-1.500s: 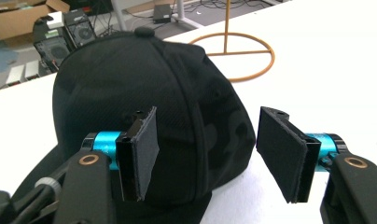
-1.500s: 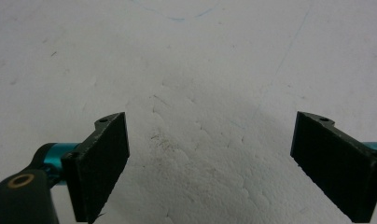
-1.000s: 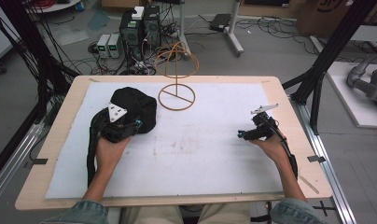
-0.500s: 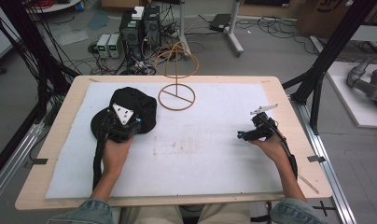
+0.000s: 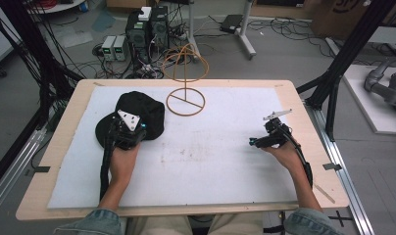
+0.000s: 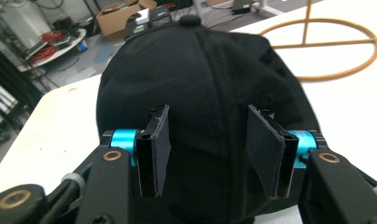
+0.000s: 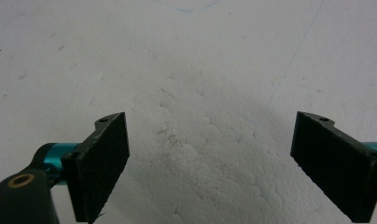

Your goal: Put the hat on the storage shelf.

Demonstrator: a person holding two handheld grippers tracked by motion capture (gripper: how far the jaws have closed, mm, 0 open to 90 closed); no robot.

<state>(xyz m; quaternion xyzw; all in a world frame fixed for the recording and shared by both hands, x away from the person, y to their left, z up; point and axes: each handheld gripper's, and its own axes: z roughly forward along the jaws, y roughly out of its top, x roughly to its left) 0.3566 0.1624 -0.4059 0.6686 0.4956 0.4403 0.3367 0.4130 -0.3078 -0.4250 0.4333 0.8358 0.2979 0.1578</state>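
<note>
A black cap [image 5: 149, 111] lies on the white mat at the left, its crown facing me in the left gripper view [image 6: 200, 70]. My left gripper [image 5: 136, 123] rests over the cap's front. Its jaws have just been closing, and the pads [image 6: 158, 140] straddle the crown's front panel. The fabric between them looks smooth and unpinched. An orange wire stand [image 5: 185, 83] with a ring base rises behind the cap at the table's far middle. My right gripper [image 5: 253, 142] rests on the mat at the right, jaws wide apart [image 7: 210, 123] with only bare mat between them.
The white mat [image 5: 210, 161] covers a wooden table [image 5: 63, 147]. The stand's ring [image 6: 317, 44] lies just right of the cap. Black frame posts flank the table, and power supplies and cables sit on the floor beyond its far edge.
My left gripper has shifted a little forward and right over the cap's front. The right hand and gripper have stayed where they were.
</note>
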